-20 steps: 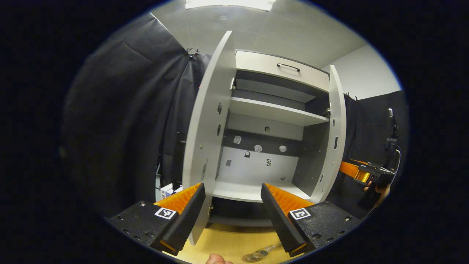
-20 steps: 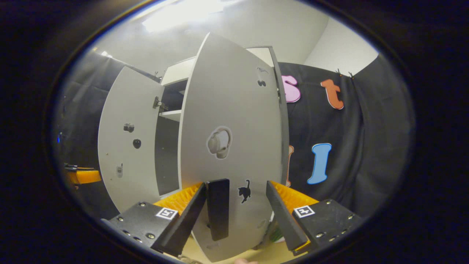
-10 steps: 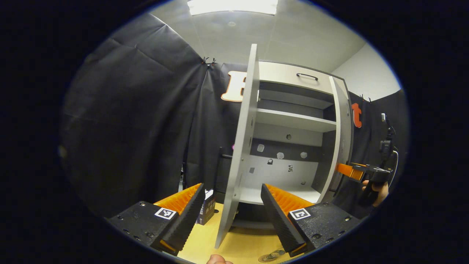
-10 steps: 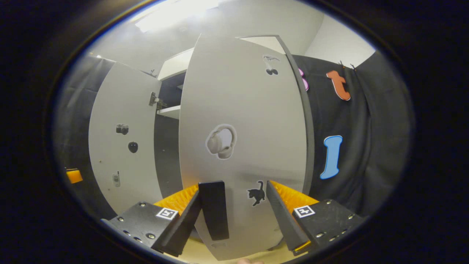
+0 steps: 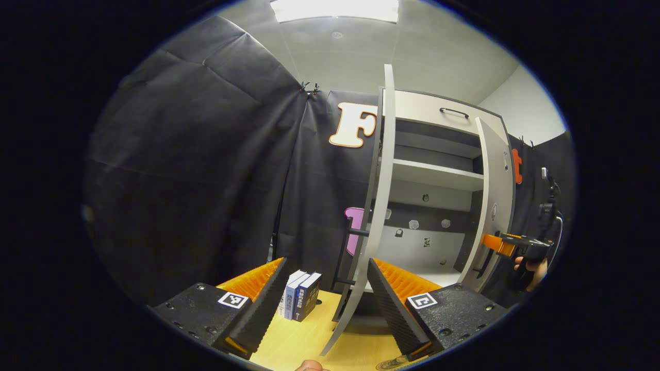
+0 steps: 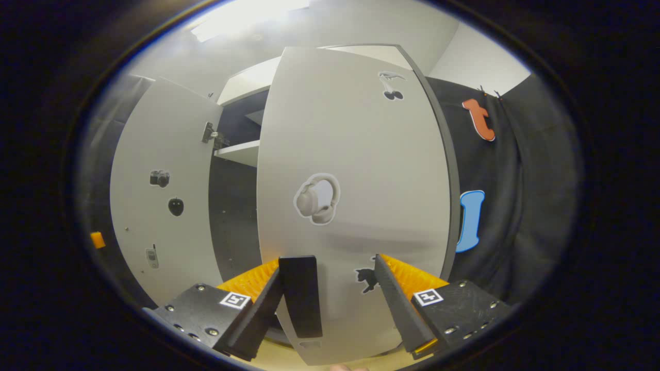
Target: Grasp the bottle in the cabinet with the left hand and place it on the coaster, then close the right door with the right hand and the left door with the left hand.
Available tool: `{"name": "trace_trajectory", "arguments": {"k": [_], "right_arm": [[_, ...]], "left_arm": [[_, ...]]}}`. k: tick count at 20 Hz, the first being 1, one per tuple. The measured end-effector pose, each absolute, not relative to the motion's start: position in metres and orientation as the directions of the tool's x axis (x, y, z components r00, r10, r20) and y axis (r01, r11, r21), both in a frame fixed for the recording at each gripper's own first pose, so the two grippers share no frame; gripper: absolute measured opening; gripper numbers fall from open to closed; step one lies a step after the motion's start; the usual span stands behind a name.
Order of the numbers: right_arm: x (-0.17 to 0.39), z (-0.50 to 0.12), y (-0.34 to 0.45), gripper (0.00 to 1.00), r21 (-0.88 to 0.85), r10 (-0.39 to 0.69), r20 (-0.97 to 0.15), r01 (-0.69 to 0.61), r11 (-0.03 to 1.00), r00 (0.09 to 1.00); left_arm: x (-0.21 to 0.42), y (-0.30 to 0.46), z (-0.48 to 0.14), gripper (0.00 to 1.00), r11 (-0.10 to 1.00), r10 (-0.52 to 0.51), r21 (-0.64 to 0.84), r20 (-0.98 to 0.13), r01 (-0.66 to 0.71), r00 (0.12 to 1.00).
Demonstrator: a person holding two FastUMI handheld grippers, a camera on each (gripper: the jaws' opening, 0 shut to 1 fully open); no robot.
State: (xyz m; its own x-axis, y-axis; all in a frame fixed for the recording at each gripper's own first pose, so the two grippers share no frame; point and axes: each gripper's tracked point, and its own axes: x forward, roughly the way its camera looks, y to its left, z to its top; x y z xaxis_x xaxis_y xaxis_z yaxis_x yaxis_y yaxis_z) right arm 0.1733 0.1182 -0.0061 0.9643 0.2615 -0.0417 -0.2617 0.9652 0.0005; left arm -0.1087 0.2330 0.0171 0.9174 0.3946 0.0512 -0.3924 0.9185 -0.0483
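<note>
In the left gripper view my left gripper [image 5: 326, 264] is open and holds nothing. The cabinet's left door [image 5: 382, 170] stands edge-on just past its fingers, with a black bar handle [image 5: 344, 256] on its outer side. Behind it are the cabinet's bare shelves [image 5: 438, 175] and the half-shut right door [image 5: 496, 201]. My right gripper [image 5: 508, 244], held by a hand [image 5: 530, 265], is at that door's outer face. In the right gripper view my right gripper [image 6: 330, 260] is open against the right door [image 6: 356, 170], with the door's black handle [image 6: 301, 296] between its fingers. A glassy round thing [image 5: 390, 364] peeks in at the bottom edge.
A few small books [image 5: 302, 296] stand on the wooden tabletop [image 5: 304, 342] left of the cabinet. A drawer with a dark handle [image 5: 454, 111] tops the cabinet. The left door's inner face [image 6: 160, 196] carries small stickers. Black cloth hangs behind and to both sides.
The right door has swung further toward shut with my right gripper at its handle. My left gripper has moved left, from facing the cabinet's inside to the left door's edge and outer side.
</note>
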Motion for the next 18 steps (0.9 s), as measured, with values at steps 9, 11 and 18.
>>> {"name": "trace_trajectory", "arguments": {"k": [9, 11, 18], "right_arm": [[0.193, -0.011, 0.132, 0.99, 0.013, 0.234, -0.041, -0.234, 0.972, 0.971], [0.198, -0.012, 0.135, 0.99, 0.015, 0.225, -0.038, -0.225, 0.974, 0.974], [0.214, -0.015, 0.144, 0.99, 0.019, 0.204, -0.027, -0.204, 0.979, 0.979]], "left_arm": [[-0.069, 0.259, 0.032, 0.93, 0.944, 0.329, 0.007, 0.064, -0.330, 0.942], [-0.060, 0.261, 0.032, 0.96, 0.951, 0.308, 0.009, 0.060, -0.309, 0.949], [-0.047, 0.267, 0.032, 0.92, 0.962, 0.271, 0.018, 0.058, -0.272, 0.961]]}}
